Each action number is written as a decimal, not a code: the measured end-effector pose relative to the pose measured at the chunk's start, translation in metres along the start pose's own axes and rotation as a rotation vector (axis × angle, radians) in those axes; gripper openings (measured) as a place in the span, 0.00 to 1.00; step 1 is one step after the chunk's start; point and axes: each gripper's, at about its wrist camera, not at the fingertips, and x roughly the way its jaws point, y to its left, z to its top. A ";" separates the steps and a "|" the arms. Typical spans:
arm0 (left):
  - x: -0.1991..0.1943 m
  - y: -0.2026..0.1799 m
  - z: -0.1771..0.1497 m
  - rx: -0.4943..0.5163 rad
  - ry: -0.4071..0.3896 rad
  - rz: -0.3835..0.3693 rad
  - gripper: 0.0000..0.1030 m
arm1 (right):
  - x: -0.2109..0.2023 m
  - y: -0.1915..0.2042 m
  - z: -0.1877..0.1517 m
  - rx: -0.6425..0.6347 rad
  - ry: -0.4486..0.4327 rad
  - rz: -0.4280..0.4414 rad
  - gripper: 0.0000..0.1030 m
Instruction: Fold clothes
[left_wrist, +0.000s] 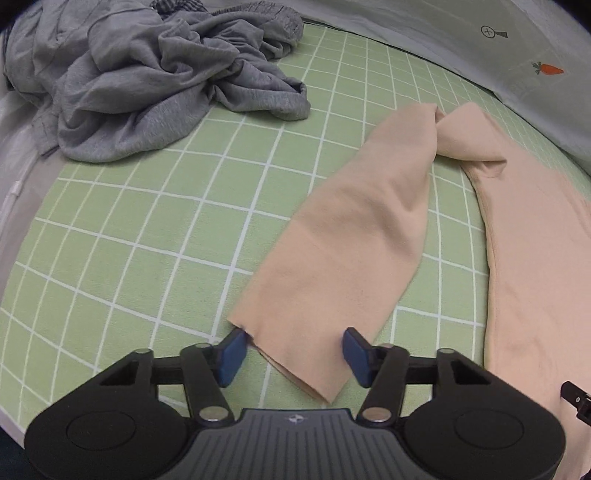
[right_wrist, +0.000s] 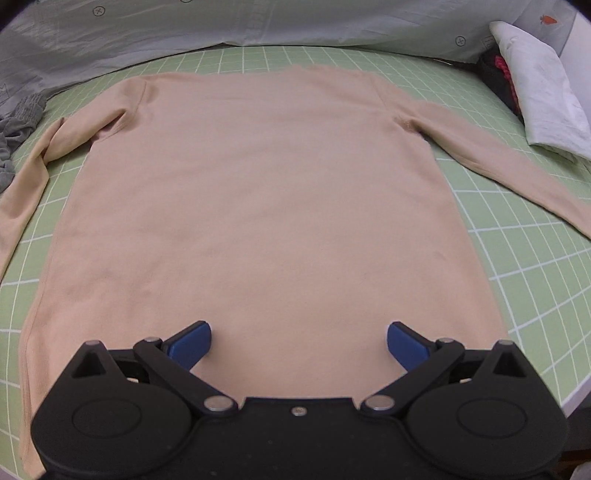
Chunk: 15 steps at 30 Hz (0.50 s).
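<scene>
Beige long-sleeve top (right_wrist: 273, 206) lies flat on the green grid sheet (left_wrist: 122, 258), sleeves out. Sleeve-fold step: my left gripper (left_wrist: 291, 350) points steeply down, half-open, cuff (left_wrist: 295, 354) between pads, not pinched. Next: clamp, carry inward. Right gripper (right_wrist: 299, 347) hovers wide, empty, over the hem.

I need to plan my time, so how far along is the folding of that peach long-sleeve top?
Early. Done: the peach top lies flat on the green checked sheet, sleeves out. In hand: the left tongs straddle the cuff of the left sleeve, pads not yet pressing; the right tongs hover open over the hem. Left: every fold, plus the crumpled grey garment.
</scene>
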 end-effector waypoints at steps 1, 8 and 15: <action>0.000 0.000 0.000 0.018 -0.013 -0.004 0.49 | 0.000 0.002 0.000 0.009 0.006 -0.011 1.00; -0.010 0.028 0.016 -0.020 -0.068 -0.061 0.02 | -0.001 0.015 0.002 0.025 0.032 -0.081 1.00; -0.053 0.118 0.046 -0.169 -0.204 0.112 0.02 | 0.003 0.019 0.007 0.062 0.039 -0.077 1.00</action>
